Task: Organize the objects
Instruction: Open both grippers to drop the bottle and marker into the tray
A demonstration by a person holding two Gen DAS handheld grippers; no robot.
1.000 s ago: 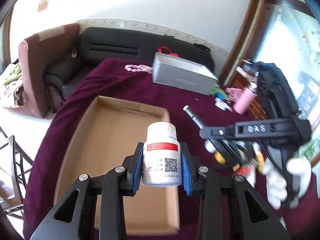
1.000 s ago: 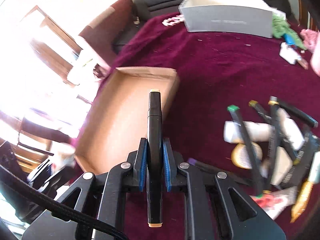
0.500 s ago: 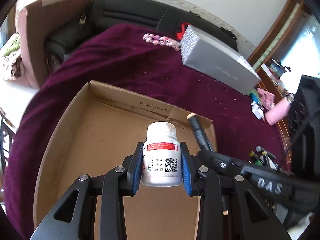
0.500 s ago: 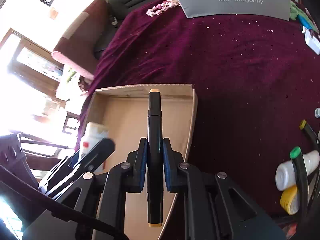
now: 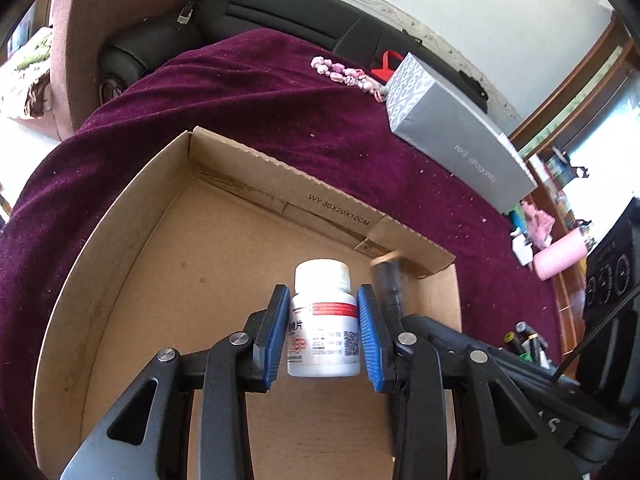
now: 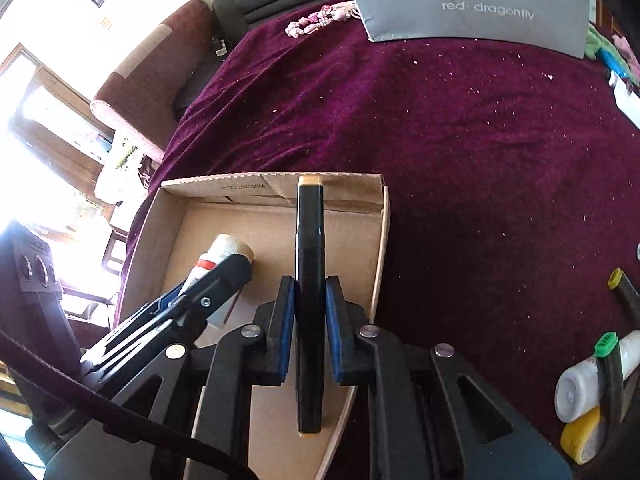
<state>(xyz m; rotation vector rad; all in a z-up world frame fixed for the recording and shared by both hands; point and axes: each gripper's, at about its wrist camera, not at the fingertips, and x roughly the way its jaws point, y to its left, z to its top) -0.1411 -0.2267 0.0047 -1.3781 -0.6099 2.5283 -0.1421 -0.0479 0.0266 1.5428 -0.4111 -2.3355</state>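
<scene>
Both tongs are being kept clamped: left gripper (image 5: 323, 332) on a white pill bottle (image 5: 323, 322), right gripper (image 6: 309, 322) on a black marker (image 6: 309, 264). Both are being held over the cardboard box (image 5: 120, 256), apparently clear of its floor.

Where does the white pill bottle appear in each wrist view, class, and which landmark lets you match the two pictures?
Left wrist view: the white pill bottle sits low in the centre, clamped between the left gripper jaws, above the cardboard box floor.
Right wrist view: the bottle shows at centre left, half hidden behind the left gripper, over the box.
Shared landmark: the grey shoebox at the far end of the maroon cloth.
</scene>
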